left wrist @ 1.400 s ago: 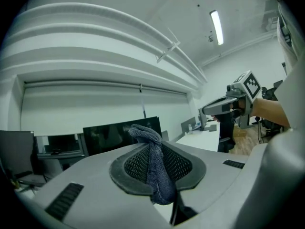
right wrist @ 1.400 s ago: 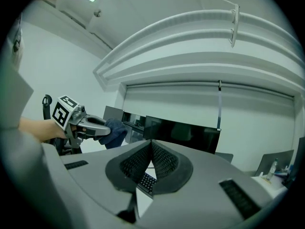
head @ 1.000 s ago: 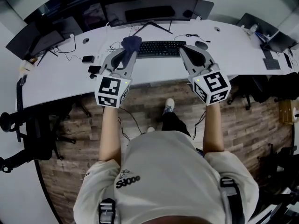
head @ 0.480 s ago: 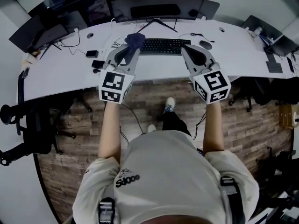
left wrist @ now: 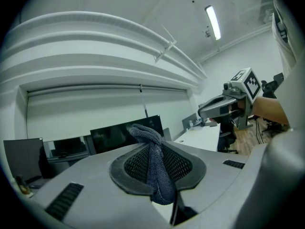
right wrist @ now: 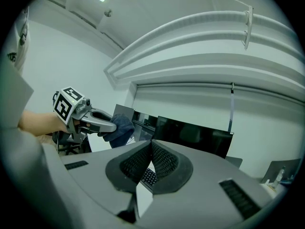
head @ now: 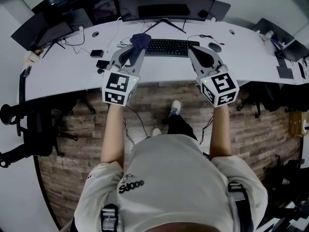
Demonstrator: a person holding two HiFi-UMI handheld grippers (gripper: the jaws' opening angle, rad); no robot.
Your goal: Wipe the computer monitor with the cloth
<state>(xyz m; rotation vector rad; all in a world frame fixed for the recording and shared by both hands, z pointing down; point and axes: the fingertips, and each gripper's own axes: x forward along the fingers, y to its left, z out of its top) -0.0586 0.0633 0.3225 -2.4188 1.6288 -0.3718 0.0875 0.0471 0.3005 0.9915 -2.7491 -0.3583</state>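
Observation:
A dark blue cloth (head: 140,39) is bunched between the jaws of my left gripper (head: 136,46), which is shut on it above the white desk, just left of the keyboard (head: 167,47). In the left gripper view the cloth (left wrist: 157,175) stands up between the pads, and the dark monitor (left wrist: 125,135) lies beyond it. My right gripper (head: 194,49) hovers over the keyboard's right end, shut with nothing in it. The monitor (head: 164,4) stands at the back of the desk on a black stand. The right gripper view shows its pads (right wrist: 162,162) touching, with the monitor (right wrist: 195,136) ahead.
A mouse (head: 215,47) lies right of the keyboard. Small black devices (head: 99,58) and cables sit on the desk at the left. More screens (head: 41,30) stand at the far left, a laptop (head: 285,50) at the far right. A black chair (head: 24,129) stands on the wooden floor.
Both grippers have edged slightly forward over the desk. The cloth stays clamped in the left gripper, and the right gripper stays shut.

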